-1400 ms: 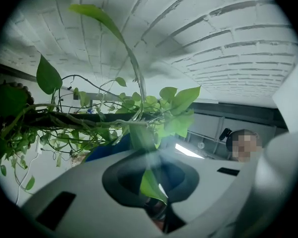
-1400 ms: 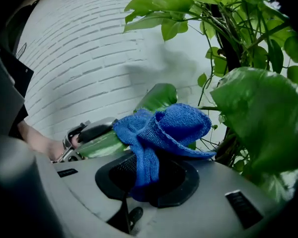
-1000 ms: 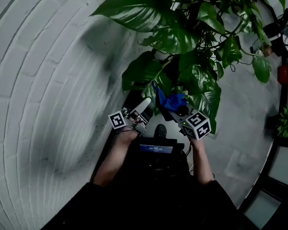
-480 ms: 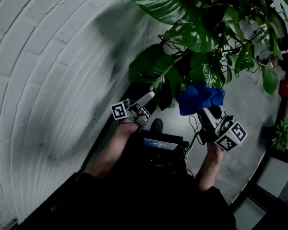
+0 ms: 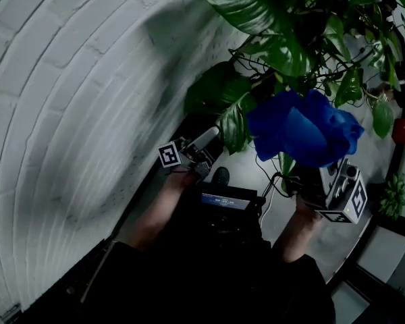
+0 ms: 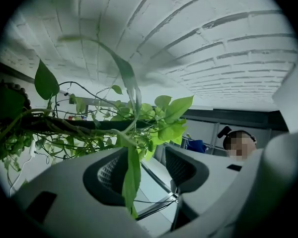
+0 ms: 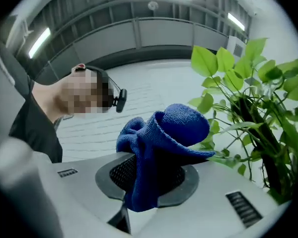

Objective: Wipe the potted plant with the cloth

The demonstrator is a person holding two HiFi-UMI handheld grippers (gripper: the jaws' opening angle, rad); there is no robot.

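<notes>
The right hand-held gripper (image 7: 154,177) squeezes the blue cloth (image 7: 164,133) between its jaws. The cloth bunches up in a soft lump past the tips and hangs down a little on one side.

The potted plant (image 5: 283,46) is just in front of this hand-held gripper. Its leaves are just above the cloth and beside it, on the far side from the person. Some look very near the cloth, but I cannot tell if they touch.

The left hand-held gripper (image 6: 149,167) has its jaws apart, and they have just been opening. One long, thin leaf (image 6: 130,177) hangs down between them, close to one jaw. The pads do not press on it, so the leaf hangs free. It runs up and down, along the gap between the jaws.

The left hand-held gripper sits lower, at the bottom leaves and close to the white brick wall (image 5: 74,100). The right one is up higher among the big leaves, so it is the nearer one to them.

I think the wiping comes next. The cloth needs to go forward and a bit up from the right hand-held gripper to reach a big leaf.
</notes>
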